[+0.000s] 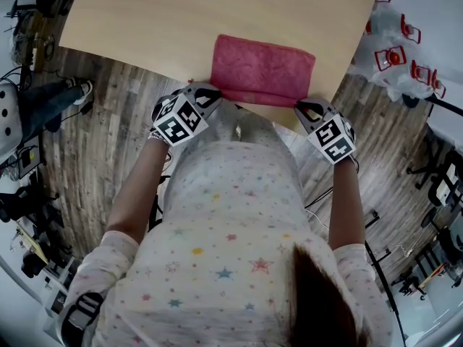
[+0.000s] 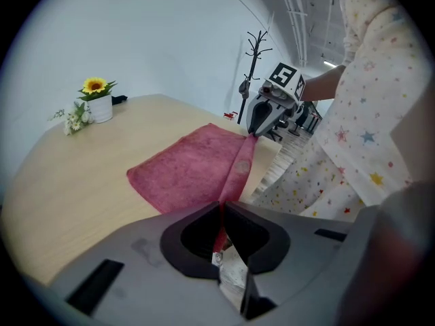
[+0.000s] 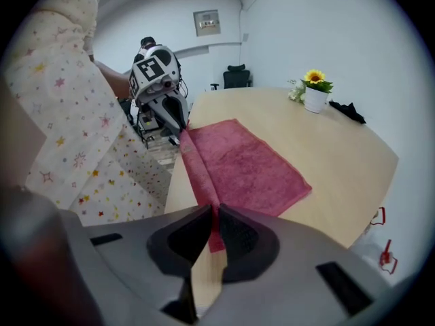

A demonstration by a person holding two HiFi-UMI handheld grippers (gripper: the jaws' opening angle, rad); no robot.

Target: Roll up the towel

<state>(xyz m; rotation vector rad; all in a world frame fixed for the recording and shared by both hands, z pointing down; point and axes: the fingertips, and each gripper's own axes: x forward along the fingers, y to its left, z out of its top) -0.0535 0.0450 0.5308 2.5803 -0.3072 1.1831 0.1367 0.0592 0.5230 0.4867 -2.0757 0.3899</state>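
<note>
A pale wooden table (image 1: 181, 20) stands on a grey-brown plank floor (image 1: 94, 147), with white walls (image 2: 170, 36) around it. A potted sunflower (image 3: 315, 90) sits near the table's far edge. A black coat stand (image 2: 253, 66) and a dark office chair (image 3: 236, 77) stand by the walls, and a small panel (image 3: 206, 22) hangs high on one.

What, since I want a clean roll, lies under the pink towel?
The towel lies on the wooden table, with bare wood showing around it. Anything beneath the cloth is covered and cannot be seen.
</note>
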